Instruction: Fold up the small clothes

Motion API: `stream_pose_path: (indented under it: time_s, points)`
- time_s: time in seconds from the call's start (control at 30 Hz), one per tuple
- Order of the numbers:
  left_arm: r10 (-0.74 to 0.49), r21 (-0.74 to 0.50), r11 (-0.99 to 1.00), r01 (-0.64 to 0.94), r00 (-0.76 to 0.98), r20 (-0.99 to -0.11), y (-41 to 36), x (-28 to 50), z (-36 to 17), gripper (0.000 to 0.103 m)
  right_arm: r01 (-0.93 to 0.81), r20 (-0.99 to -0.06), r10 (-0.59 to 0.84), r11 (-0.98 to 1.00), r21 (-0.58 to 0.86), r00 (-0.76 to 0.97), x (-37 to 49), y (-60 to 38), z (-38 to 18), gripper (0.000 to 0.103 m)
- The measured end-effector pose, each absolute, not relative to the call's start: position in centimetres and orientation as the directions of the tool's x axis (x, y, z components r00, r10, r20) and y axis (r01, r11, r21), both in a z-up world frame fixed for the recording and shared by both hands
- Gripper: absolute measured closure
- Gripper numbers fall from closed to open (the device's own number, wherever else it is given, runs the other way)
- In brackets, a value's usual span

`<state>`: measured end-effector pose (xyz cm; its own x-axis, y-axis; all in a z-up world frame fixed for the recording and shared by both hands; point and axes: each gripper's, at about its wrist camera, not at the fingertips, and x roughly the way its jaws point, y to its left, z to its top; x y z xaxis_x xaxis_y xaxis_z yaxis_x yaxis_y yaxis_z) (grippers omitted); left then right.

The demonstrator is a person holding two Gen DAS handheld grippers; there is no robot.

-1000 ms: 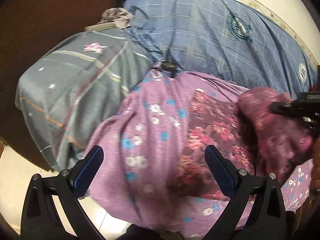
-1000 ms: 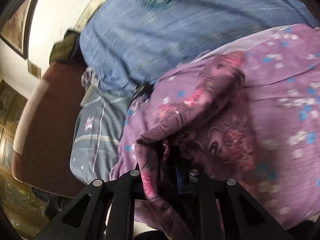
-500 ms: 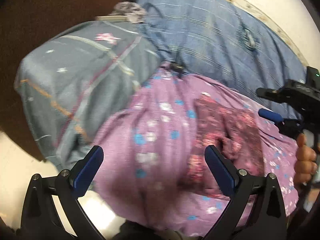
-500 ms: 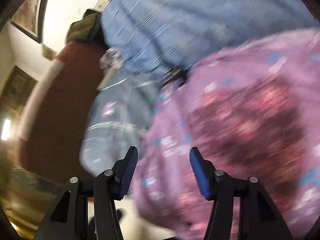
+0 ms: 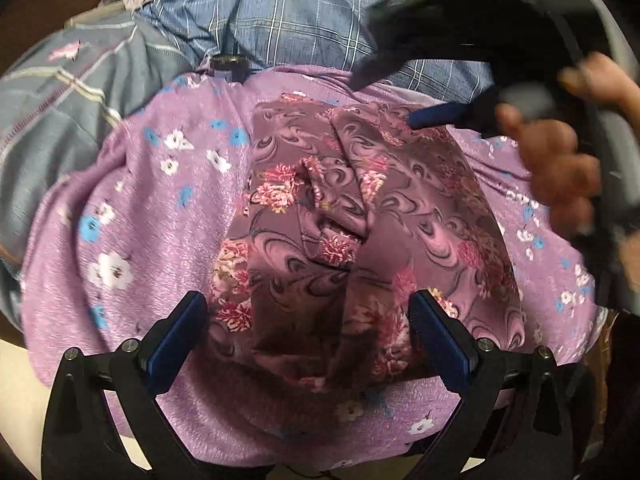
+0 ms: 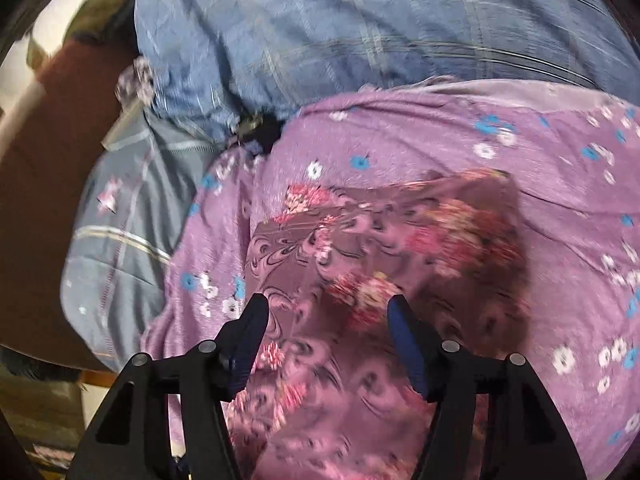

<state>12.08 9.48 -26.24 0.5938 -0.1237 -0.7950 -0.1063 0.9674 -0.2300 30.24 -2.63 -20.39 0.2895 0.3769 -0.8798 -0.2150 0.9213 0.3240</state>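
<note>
Lying half folded on the lilac flowered cloth (image 5: 132, 216), the maroon garment (image 5: 420, 208) runs lengthwise away from the wide, empty left gripper (image 5: 308, 332), while the right gripper (image 6: 324, 328), whose jaws have just been opening, hovers empty over its far end.

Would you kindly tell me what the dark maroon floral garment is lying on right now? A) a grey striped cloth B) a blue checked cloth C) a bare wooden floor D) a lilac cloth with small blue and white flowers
D: the maroon floral garment lies flat on the lilac flowered cloth, which shows around it on every side in both views; the blue checked cloth lies behind.
</note>
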Motion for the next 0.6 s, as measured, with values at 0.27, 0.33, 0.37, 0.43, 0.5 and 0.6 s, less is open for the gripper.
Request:
stream_pose_path:
  time_s: [0.27, 0.33, 0.37, 0.43, 0.5, 0.6]
  points:
    - [-0.303, -0.406, 0.913, -0.026, 0.622, -0.722, 11.0, 12.3, -27.1, 0.075, -0.274, -0.967, 0.078, 0.962, 0.009, 0.242, 33.1, 2.5, -25.7, 0.089]
    - [-0.326, -0.427, 0.904, 0.0, 0.648, -0.688, 11.3, 12.0, -26.4, 0.088, -0.269, -0.958, 0.139, 0.961, 0.07, 0.25, 33.0, 1.8, -24.8, 0.096]
    - [-0.33, -0.438, 0.899, 0.004, 0.663, -0.672, 11.7, 11.8, -26.1, 0.095, -0.259, -0.95, 0.167, 0.961, 0.097, 0.264, 32.9, 1.4, -24.0, 0.096]
    - [-0.333, -0.464, 0.886, 0.0, 0.697, -0.635, 12.6, 11.5, -25.5, 0.098, -0.249, -0.925, 0.23, 0.956, 0.157, 0.301, 32.8, 0.8, -21.8, 0.096]
    - [-0.318, -0.479, 0.878, -0.013, 0.731, -0.604, 13.5, 11.0, -24.9, 0.098, -0.238, -0.898, 0.299, 0.944, 0.229, 0.323, 33.1, 0.4, -19.9, 0.096]
    - [-0.289, -0.462, 0.887, -0.022, 0.753, -0.592, 14.1, 10.5, -24.3, 0.099, -0.252, -0.853, 0.402, 0.91, 0.33, 0.334, 33.7, 0.7, -18.4, 0.096]
